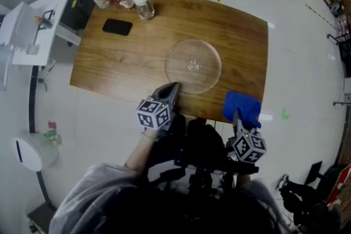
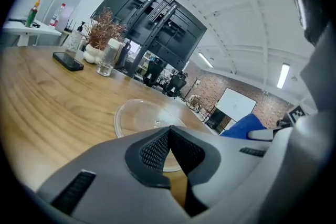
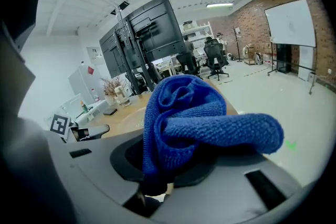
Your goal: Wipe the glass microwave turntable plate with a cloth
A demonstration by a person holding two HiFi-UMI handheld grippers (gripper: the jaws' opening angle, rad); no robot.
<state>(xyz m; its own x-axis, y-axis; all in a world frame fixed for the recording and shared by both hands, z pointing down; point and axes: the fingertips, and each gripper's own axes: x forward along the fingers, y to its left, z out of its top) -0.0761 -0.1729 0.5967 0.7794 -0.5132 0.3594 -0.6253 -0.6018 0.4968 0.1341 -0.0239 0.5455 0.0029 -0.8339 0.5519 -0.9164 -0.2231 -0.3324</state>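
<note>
While the right tool [image 1: 237, 114] grips the cloth [image 1: 242, 104] at the bench's [image 1: 120, 60] near edge, the left tool [image 1: 175, 86], clenched on nothing, sits just beside the plate [image 1: 193, 66].

**Left jaws closed and empty, right jaws clamped on cloth**

The left gripper [image 1: 173, 87] points forward over the desk's [image 1: 126, 57] near edge, its jaws pressed together with nothing between them. The left forearm [image 1: 138, 153], in a grey sleeve, reaches up to it from below. The right gripper [image 1: 237, 113] sits by the desk's near right corner, also pointing forward, jaws pinching a bunched blue cloth [image 1: 242, 104].
</note>
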